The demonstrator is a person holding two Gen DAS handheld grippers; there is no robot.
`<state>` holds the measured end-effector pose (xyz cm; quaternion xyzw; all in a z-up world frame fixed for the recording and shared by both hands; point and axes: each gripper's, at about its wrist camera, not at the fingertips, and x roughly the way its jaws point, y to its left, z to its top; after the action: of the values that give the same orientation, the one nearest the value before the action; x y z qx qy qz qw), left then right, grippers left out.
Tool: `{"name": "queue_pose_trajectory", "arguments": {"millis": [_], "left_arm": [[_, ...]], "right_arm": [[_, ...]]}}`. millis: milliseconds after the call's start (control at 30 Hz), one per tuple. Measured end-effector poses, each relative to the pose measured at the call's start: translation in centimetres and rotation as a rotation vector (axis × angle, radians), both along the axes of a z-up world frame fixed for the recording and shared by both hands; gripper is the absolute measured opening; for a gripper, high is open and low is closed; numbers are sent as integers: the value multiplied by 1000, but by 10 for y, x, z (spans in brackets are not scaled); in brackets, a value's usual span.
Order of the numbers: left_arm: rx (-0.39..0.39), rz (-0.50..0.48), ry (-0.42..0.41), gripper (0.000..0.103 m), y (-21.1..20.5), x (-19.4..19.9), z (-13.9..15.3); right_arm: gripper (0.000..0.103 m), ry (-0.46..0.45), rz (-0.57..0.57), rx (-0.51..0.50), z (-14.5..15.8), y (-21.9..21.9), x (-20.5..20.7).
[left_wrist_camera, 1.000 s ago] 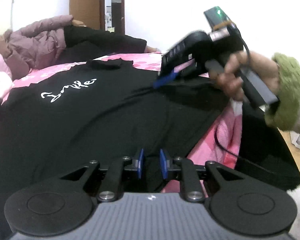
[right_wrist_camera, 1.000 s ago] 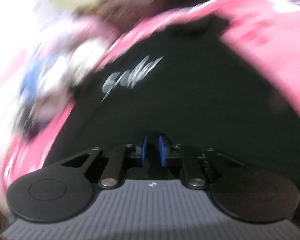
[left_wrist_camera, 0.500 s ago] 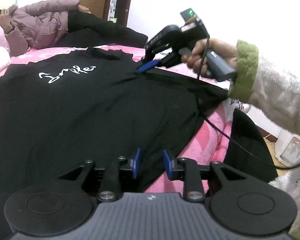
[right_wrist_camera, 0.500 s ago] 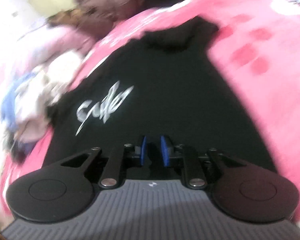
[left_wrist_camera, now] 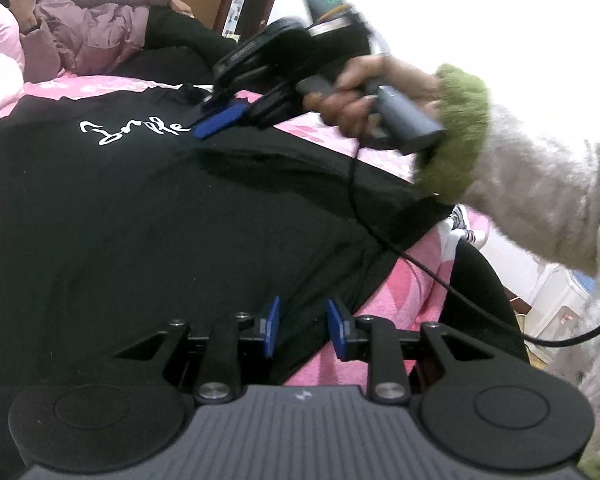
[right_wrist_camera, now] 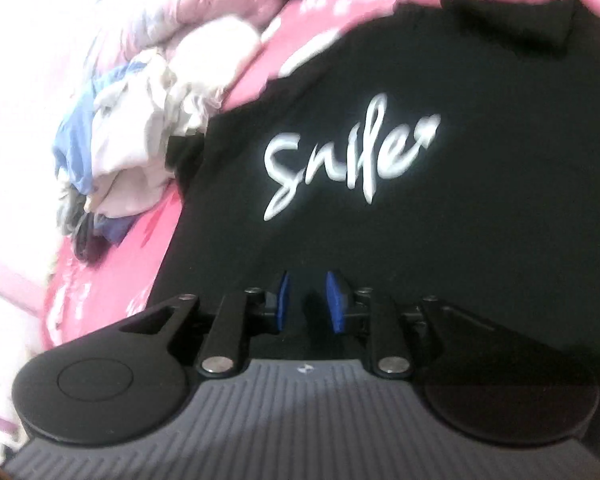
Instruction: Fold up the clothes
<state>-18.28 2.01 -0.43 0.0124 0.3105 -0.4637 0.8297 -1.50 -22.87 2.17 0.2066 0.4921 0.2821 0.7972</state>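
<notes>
A black T-shirt (left_wrist_camera: 148,216) with white "Smile" lettering (right_wrist_camera: 340,160) lies spread flat on a pink bed cover (left_wrist_camera: 404,292). My left gripper (left_wrist_camera: 305,332) is open at the shirt's hem, near its right corner, with the hem edge lying between the blue pads. My right gripper (left_wrist_camera: 216,120), held by a hand in a green-cuffed fleece sleeve (left_wrist_camera: 456,132), hovers over the chest just right of the lettering. In the right wrist view, this gripper (right_wrist_camera: 306,304) is open above black fabric, and the collar (right_wrist_camera: 508,24) lies further ahead.
A person in a mauve puffer jacket (left_wrist_camera: 88,28) lies across the far side of the bed. A heap of loose clothes (right_wrist_camera: 140,140) sits left of the shirt. A black cable (left_wrist_camera: 380,236) trails over the shirt's right side. Another dark garment (left_wrist_camera: 480,280) hangs at the bed's edge.
The right gripper has swept left over the shirt to the lettering, and its pads stand wider. The left gripper's pads have parted from the hem.
</notes>
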Motion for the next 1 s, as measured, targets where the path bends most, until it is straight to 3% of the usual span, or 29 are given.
{"name": "queue_pose_trajectory", "arguments": {"millis": [133, 200, 300, 633, 667, 767, 833, 933, 1000], "left_arm": [[-31, -4, 14, 28, 4, 3, -3], [-34, -1, 17, 28, 5, 3, -3], [-19, 7, -6, 28, 6, -4, -2], [-65, 24, 2, 28, 16, -9, -7], [-61, 28, -1, 28, 16, -10, -7], [-42, 43, -16, 28, 15, -16, -4], [-40, 56, -25, 29, 17, -20, -2], [-53, 70, -11, 32, 26, -21, 0], [-46, 73, -13, 33, 33, -21, 3]], "right_arm": [[24, 43, 105, 31, 13, 18, -22], [24, 127, 186, 50, -5, 45, -26], [23, 119, 99, 38, -19, 69, 10], [29, 217, 282, 15, -8, 106, -11], [29, 209, 283, -6, -16, 119, -5], [29, 178, 179, 76, -18, 132, 30], [30, 79, 91, 79, 9, 117, 36], [30, -80, 24, 113, 54, 61, 8], [30, -216, -62, 64, 79, 11, -33]]}}
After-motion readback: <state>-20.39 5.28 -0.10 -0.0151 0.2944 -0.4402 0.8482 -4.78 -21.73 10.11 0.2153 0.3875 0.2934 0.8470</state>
